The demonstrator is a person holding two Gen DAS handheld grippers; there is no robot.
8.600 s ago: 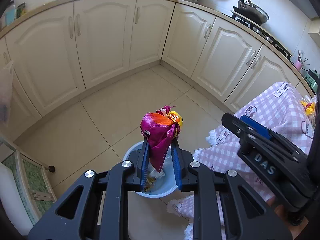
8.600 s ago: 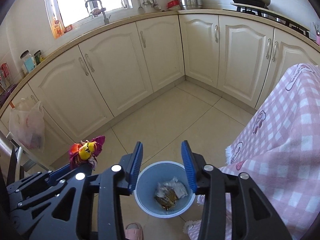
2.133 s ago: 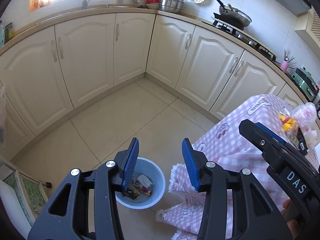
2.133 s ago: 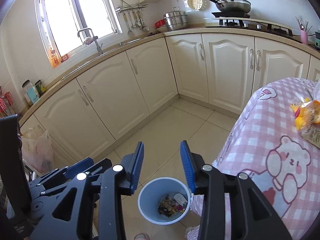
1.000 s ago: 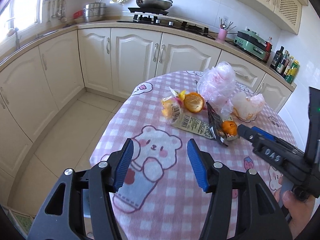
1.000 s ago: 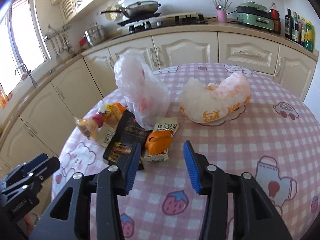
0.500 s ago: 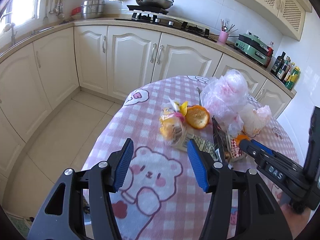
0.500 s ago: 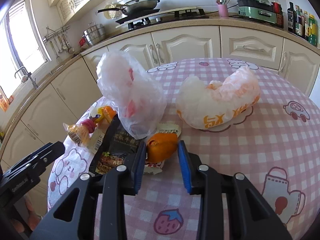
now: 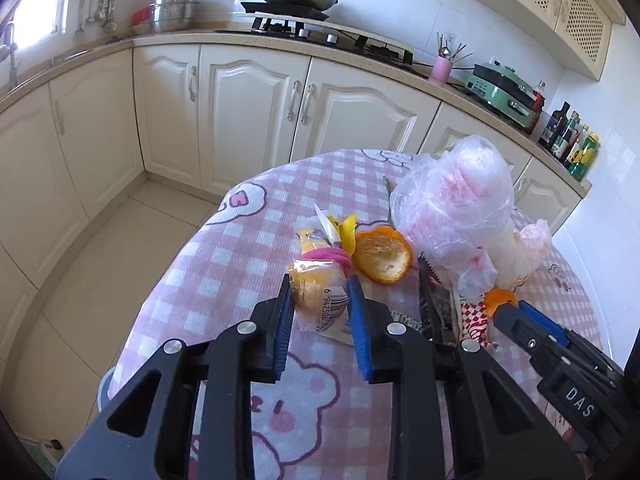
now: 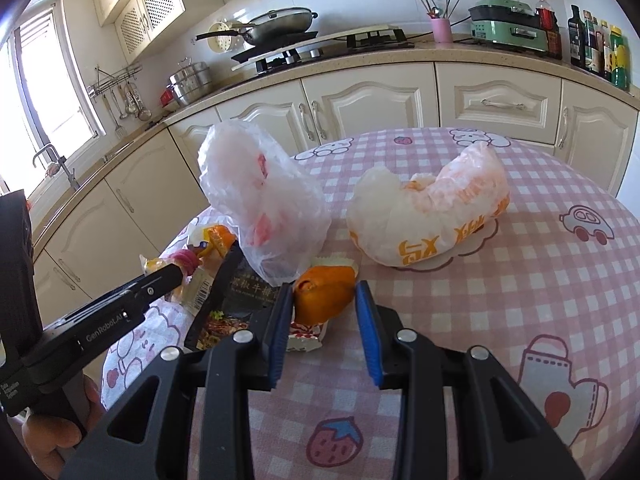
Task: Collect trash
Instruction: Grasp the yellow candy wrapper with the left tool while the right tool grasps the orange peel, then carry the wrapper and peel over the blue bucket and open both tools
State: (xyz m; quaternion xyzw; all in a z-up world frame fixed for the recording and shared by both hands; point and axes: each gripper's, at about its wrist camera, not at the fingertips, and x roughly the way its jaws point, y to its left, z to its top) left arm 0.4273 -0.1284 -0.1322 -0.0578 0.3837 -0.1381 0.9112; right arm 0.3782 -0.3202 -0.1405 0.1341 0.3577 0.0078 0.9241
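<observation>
On the pink checked tablecloth (image 9: 224, 264) we see a clear plastic bag (image 10: 260, 200) standing puffed, contents unclear, and behind it a white printed bag (image 10: 432, 216) lying full. Our left gripper (image 9: 320, 304) is closing its jaws around a yellow barcoded wrapper (image 9: 320, 292), pads at its sides. Our right gripper (image 10: 324, 312) brackets an orange peel (image 10: 324, 292) in front of the clear bag (pad contact unclear). Beyond the clear bag: cream cabinets (image 9: 256, 120).

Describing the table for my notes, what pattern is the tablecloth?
Pink-and-white checks with cartoon prints such as bears and strawberries; the tablecloth shows best in the right wrist view.
</observation>
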